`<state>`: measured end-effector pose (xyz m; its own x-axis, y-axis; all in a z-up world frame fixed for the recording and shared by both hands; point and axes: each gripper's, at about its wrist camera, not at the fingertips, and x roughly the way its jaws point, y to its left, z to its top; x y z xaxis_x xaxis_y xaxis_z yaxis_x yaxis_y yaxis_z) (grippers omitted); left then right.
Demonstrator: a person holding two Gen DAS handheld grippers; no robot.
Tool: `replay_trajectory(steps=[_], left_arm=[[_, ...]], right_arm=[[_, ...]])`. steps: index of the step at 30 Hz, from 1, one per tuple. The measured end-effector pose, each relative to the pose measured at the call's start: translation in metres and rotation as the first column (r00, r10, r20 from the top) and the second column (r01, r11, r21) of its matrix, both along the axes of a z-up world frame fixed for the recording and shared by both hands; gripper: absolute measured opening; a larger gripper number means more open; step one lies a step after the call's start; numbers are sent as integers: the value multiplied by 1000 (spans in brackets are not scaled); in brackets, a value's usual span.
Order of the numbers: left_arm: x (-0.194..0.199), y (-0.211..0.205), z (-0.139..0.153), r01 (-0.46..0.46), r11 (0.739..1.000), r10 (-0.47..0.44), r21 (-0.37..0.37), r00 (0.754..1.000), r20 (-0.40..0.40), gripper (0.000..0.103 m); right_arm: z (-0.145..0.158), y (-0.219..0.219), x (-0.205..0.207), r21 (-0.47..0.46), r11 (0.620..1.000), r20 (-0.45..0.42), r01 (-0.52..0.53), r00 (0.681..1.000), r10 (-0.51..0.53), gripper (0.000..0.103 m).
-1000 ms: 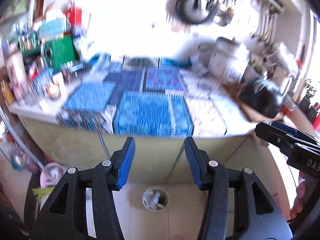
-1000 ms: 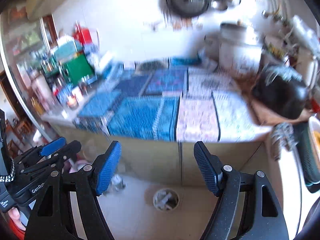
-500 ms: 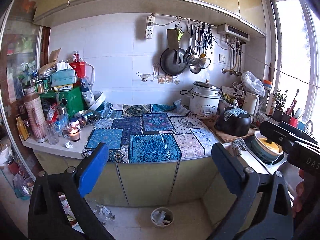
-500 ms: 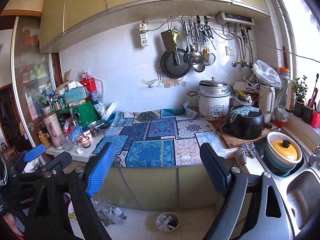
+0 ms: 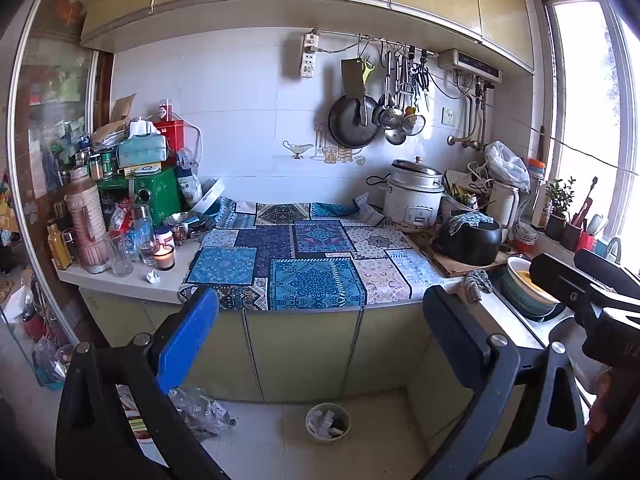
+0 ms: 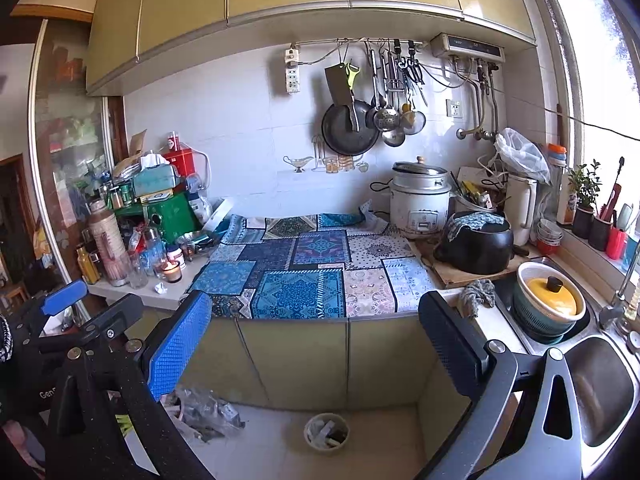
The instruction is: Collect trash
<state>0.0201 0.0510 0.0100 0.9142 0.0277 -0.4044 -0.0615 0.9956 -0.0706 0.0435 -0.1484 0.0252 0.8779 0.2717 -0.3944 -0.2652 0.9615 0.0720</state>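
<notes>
One crumpled paper (image 5: 153, 277) beyond left gripper (image 5: 316, 334).

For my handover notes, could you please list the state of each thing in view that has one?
left hand-held gripper: open, empty, jaws just opened wide
right hand-held gripper: open, empty, jaws just opened wide
candle: lit
rice cooker: lid on
trash bin: partly filled
crumpled paper: lying on the counter
</notes>
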Motion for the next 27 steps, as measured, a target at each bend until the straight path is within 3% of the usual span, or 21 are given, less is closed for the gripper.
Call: replay_trajectory(steps=[27], left_arm=[[-8,-13,-9,-35,999,34,-20,998,-46,103]], right_arm=[[0,-16,-6,-6,999,-49,-45,998,45,103]])
